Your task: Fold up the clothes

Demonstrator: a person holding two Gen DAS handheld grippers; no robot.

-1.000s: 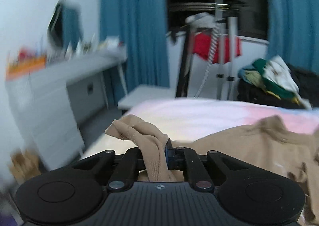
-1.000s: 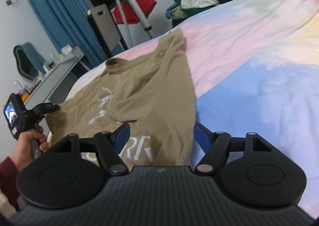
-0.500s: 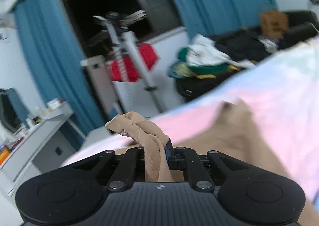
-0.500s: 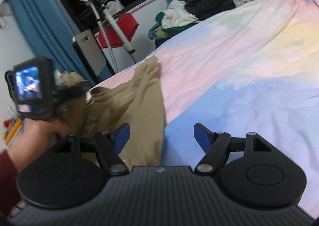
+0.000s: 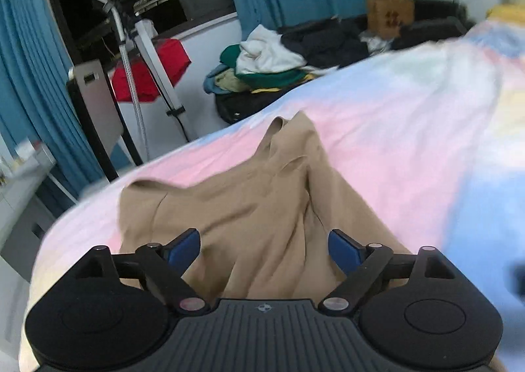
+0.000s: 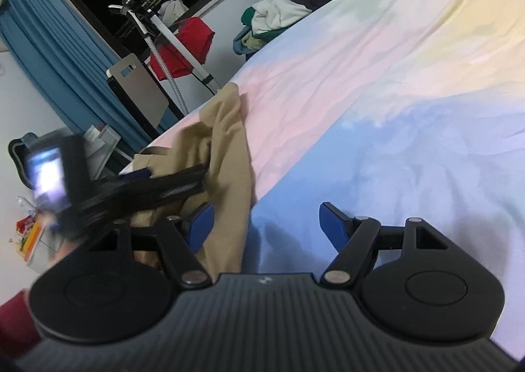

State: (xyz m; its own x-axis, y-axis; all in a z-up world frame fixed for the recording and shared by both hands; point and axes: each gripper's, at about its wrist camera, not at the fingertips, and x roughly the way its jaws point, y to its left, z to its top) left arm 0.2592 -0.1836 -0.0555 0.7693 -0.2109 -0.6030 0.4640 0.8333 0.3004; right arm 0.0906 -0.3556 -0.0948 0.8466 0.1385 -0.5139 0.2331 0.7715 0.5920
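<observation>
A tan T-shirt (image 5: 256, 195) lies crumpled on the pastel bed sheet (image 5: 410, 142), one side folded over the body. My left gripper (image 5: 264, 245) hovers just above it with its jaws opening wide. The cloth lies under the gap and the pads do not press on it. In the right wrist view the same shirt (image 6: 229, 142) sits at the left, with the left gripper (image 6: 183, 180) blurred over it. My right gripper (image 6: 265, 224) is open over the blue part of the sheet (image 6: 393, 76), its left finger beside the shirt's edge, holding nothing.
Beyond the bed's far edge lie a pile of clothes (image 5: 262, 67), a steamer stand (image 5: 144, 53) with a red garment (image 5: 147, 73), and a brown box (image 5: 388, 16). A desk (image 5: 19, 181) stands at the left. A red sleeve (image 6: 13, 316) shows low left.
The left gripper swung right across the bed with a bunch of tan cloth, then opened and let it go onto the shirt. The right gripper drifted slightly and stayed open.
</observation>
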